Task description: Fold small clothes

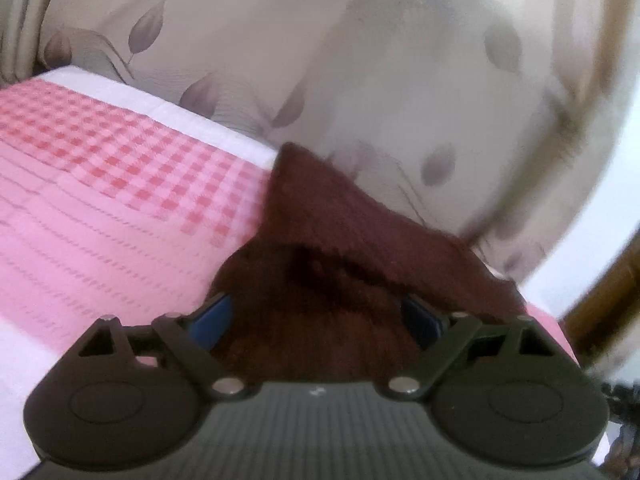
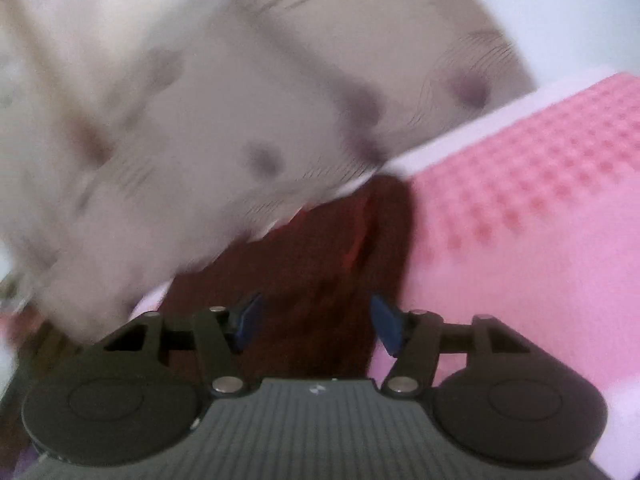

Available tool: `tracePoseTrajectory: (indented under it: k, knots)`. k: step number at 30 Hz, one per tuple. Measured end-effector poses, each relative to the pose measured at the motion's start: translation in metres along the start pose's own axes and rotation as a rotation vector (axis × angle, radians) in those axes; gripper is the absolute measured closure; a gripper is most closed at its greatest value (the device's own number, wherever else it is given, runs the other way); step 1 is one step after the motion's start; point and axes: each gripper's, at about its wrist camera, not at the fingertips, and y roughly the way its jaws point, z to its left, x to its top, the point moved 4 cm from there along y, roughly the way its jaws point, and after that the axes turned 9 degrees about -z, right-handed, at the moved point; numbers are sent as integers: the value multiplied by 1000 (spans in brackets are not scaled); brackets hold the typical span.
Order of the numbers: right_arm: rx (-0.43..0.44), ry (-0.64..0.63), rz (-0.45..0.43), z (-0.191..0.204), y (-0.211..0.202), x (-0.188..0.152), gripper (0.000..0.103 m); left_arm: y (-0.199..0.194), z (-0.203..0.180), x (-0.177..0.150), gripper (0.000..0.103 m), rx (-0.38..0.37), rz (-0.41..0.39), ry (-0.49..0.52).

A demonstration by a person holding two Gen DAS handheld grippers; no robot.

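On the left we see our pink checked blanket with a white edge [image 1: 120,184], spread flat under everything. Behind it hangs a cream curtain with grey leaf shapes [image 1: 248,40].

Our left gripper [image 1: 316,318] stands wide. The dark red-brown fuzzy cloth [image 1: 320,240] fills the space between its blue pads [image 1: 210,320]. The cloth lies on the blanket near the white edge, and one corner of it points up toward the curtain. We cannot tell if the pads squeeze it.

Our right gripper [image 2: 316,320] is about half open. The same red-brown cloth [image 2: 320,264] lies between its blue pads [image 2: 386,328] too, but we see gaps beside the pads, so they are not pinching it. The pink blanket [image 2: 520,220] is on the right side there, and that picture is blurry.
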Motion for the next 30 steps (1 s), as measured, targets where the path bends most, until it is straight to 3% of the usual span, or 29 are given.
tracePoseTrajectory:
  k: [2, 6, 9, 13, 15, 17, 19, 22, 23, 25, 26, 28, 30]
  knots:
    - [29, -47, 102, 5, -36, -23, 38, -26, 5, -4, 10, -31, 22, 28]
    - [7, -93, 232, 8, -96, -71, 37, -80, 18, -27, 10, -58, 99, 88]
    - [20, -108, 268, 16, -126, -100, 37, -118, 30, -47, 10, -52, 124, 105]
    - [45, -108, 246, 32, -141, -119, 37, -152, 52, -69, 10, -98, 165, -15]
    - [61, -104, 246, 39, -143, -125, 47, -160, 60, -81, 10, -92, 200, -57]
    - [64, -117, 239, 44, -136, -131, 59, -171, 60, -88, 10, -133, 189, -70]
    - [68, -108, 251, 48, -131, -139, 85, -176, 57, -94, 10, -177, 211, -85]
    - [90, -86, 235, 52, -130, -145, 86, -177, 52, -98, 14, -180, 200, -104]
    - [91, -77, 227, 52, -130, -144, 86, -175, 50, -98, 44, -187, 205, -110]
    - [111, -18, 193, 51, -138, -138, 87, -168, 48, -102, 93, -175, 251, -162]
    - [124, 14, 170, 51, -144, -133, 88, -171, 50, -102, 93, -158, 233, -186]
    - [163, 81, 87, 53, -167, -114, 88, -184, 47, -99, 94, -195, 171, -234]
    - [188, 103, 21, 58, -190, -96, 89, -199, 35, -99, 94, -214, 137, -205]
